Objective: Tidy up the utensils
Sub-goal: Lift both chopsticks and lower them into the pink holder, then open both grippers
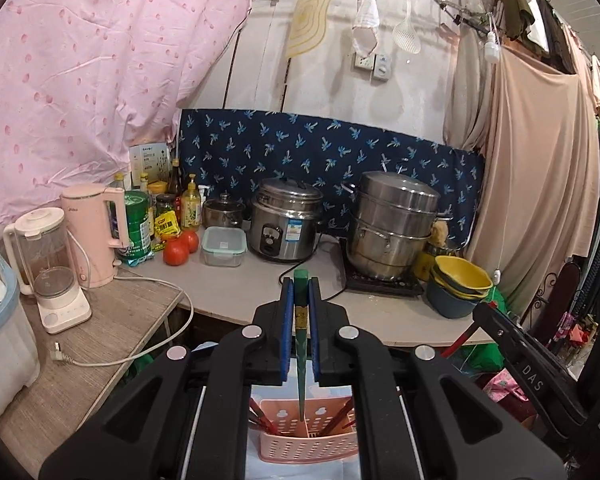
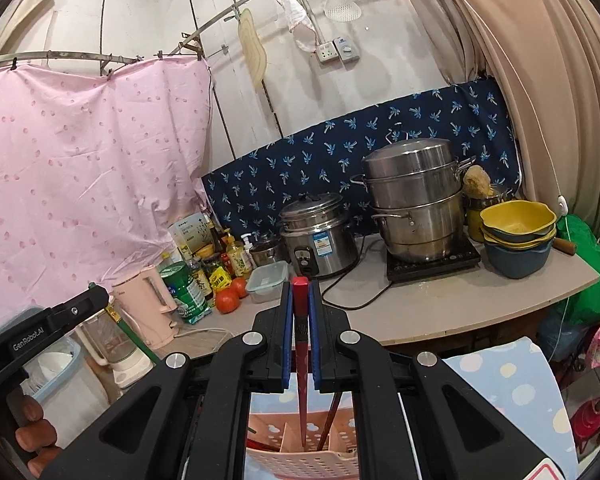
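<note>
My left gripper (image 1: 301,286) is shut on a green chopstick (image 1: 300,344) that hangs point down over a pink perforated utensil caddy (image 1: 308,446). Several red chopsticks (image 1: 260,420) stand in the caddy. My right gripper (image 2: 301,288) is shut on a red chopstick (image 2: 301,360), whose tip reaches into the same pink caddy (image 2: 300,466). In the right wrist view the left gripper's body (image 2: 40,328) shows at the left with the green chopstick (image 2: 130,336) below it. The right gripper's body (image 1: 532,372) shows at the right of the left wrist view.
A counter (image 1: 236,284) carries a rice cooker (image 1: 286,220), a stacked steel steamer (image 1: 392,226) on an induction plate, stacked bowls (image 1: 458,284), tomatoes (image 1: 178,248), a lidded box (image 1: 224,246), bottles, a pink kettle (image 1: 96,232) and a blender (image 1: 52,264). Curtains hang behind.
</note>
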`<state>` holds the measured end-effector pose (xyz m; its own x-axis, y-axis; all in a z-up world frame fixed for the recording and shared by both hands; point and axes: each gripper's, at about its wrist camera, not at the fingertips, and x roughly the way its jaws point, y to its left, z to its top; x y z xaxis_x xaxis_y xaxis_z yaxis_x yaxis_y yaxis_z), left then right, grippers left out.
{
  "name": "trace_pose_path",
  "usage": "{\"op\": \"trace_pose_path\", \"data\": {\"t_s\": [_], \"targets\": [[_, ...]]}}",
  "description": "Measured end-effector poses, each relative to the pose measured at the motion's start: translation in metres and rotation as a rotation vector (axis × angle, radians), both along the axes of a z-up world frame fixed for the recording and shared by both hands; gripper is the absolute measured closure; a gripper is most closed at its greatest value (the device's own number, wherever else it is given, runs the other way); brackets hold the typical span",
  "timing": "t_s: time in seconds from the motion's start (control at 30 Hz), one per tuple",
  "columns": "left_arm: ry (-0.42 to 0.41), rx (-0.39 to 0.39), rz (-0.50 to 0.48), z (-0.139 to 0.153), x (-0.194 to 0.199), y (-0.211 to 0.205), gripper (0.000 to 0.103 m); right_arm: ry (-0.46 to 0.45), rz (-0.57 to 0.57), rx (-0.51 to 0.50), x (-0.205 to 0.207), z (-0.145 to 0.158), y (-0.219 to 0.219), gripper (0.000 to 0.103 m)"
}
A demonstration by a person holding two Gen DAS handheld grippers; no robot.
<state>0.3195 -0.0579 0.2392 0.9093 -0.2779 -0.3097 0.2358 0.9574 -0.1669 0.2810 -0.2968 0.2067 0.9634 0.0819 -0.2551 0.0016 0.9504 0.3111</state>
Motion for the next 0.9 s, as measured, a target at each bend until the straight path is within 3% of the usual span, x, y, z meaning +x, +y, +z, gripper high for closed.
{"op": "trace_pose_path", "data": {"t_s": [0.5, 0.7, 0.83, 0.9], "targets": [[0.128, 0.010, -0.011, -0.058, 0.034, -0.007, 0.095, 0.151, 0.027, 0.011, 0.036, -0.066, 0.004, 0.095], [0.126, 0.020, 0.005, -0.066, 0.030, -0.008, 0.094, 0.164, 0.019, 0.022, 0.032, -0.071, 0.003, 0.082], [0.126, 0.012, 0.015, -0.066, 0.026, -0.006, 0.076, 0.155, 0.012, 0.016, 0.025, -0.068, 0.003, 0.075], [0.122, 0.014, 0.020, -0.065, 0.022, -0.005, 0.074, 0.151, 0.013, 0.014, 0.021, -0.066, 0.003, 0.074]]}}
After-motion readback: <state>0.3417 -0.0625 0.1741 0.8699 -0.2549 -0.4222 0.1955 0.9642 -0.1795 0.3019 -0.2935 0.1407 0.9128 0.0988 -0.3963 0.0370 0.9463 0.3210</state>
